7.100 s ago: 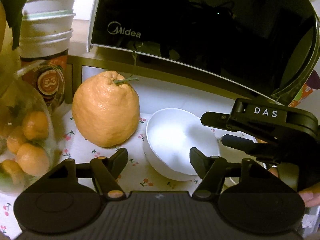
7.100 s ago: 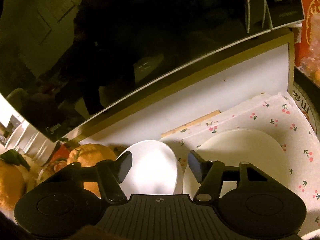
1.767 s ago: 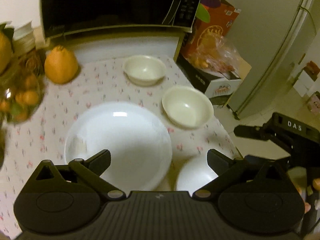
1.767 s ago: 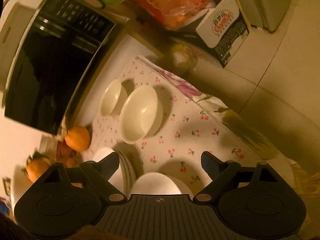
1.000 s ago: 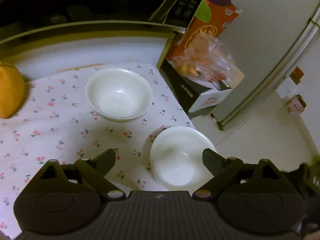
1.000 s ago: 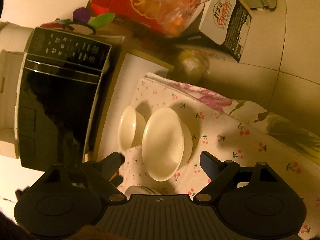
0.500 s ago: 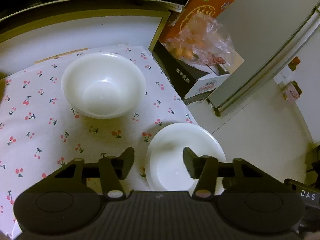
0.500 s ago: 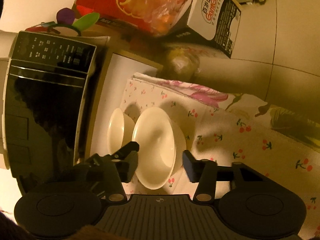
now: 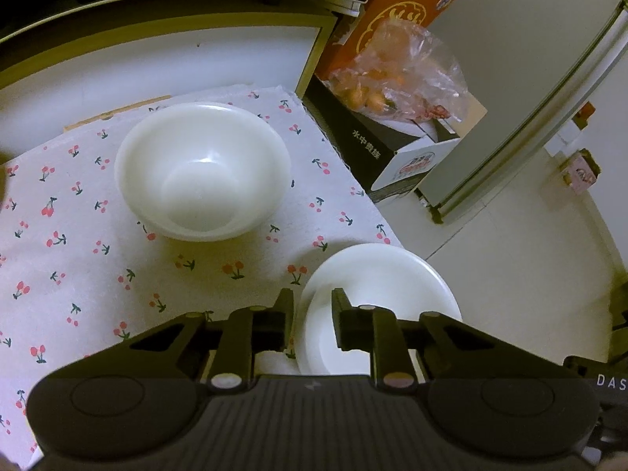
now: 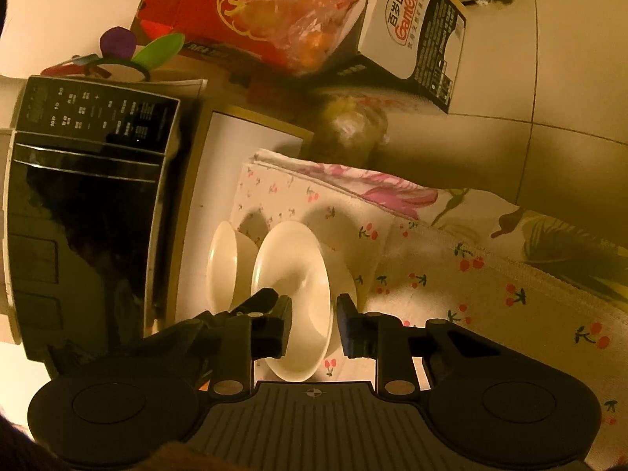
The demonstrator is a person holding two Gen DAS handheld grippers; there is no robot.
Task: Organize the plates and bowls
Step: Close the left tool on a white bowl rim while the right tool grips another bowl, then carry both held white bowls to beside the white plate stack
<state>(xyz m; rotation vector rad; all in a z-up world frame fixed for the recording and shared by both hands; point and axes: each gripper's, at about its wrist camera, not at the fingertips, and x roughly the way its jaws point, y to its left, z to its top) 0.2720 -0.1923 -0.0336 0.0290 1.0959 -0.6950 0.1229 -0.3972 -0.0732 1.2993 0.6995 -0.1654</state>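
Two white bowls sit on the cherry-print cloth (image 9: 78,259). The far bowl (image 9: 202,170) stands free near the microwave shelf. The near bowl (image 9: 380,306) rests at the table's right edge. My left gripper (image 9: 312,314) straddles its left rim, jaws closing, with the rim filling the narrow gap. In the right wrist view the same near bowl (image 10: 294,294) lies between the closing jaws of my right gripper (image 10: 314,322), one finger inside and one outside its wall. The far bowl (image 10: 223,263) lies just beyond. The near bowl's front is hidden by both gripper bodies.
A black microwave (image 10: 86,204) stands on a white shelf (image 9: 157,51) behind the cloth. On the floor to the right lie a black carton (image 9: 396,145), a red box and a plastic bag of oranges (image 9: 392,74). A refrigerator door (image 9: 530,78) stands beyond the table edge.
Both grippers' jaws have narrowed from wide open to a small gap around the near bowl's rim. The left gripper dropped closer to the cloth; the large plate has left its view.
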